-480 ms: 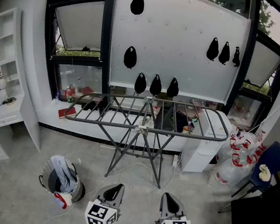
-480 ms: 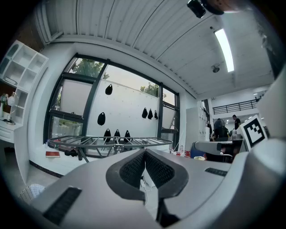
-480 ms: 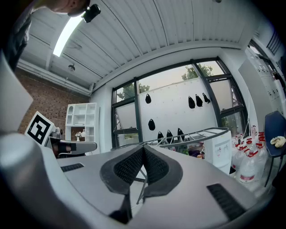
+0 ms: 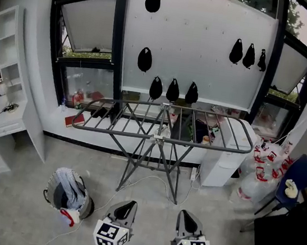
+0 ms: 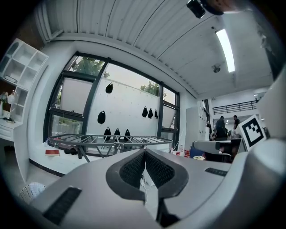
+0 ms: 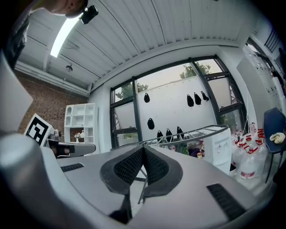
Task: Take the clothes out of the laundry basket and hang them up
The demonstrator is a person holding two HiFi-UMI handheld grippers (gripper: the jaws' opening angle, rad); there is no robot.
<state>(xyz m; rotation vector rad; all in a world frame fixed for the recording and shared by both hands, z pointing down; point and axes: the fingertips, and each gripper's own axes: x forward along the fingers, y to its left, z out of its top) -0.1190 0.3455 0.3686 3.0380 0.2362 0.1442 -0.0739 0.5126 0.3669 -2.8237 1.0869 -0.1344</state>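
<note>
Only the camera has tipped slightly; left gripper [image 4: 125,207] and right gripper [image 4: 186,217] stay clenched, empty. Best to open the left wide over the round grey laundry basket [image 4: 50,196], floor-left of the grey metal drying rack [image 4: 157,139], then pinch one bluish striped garment [image 4: 71,188].

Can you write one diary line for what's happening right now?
left gripper: shut, empty | right gripper: shut, empty | laundry basket: floor, clothes inside | drying rack: no clothes hung

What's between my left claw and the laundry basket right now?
In the head view, only floor crossed by a thin white cord lies between the shut, empty left claw and the laundry basket.
</note>
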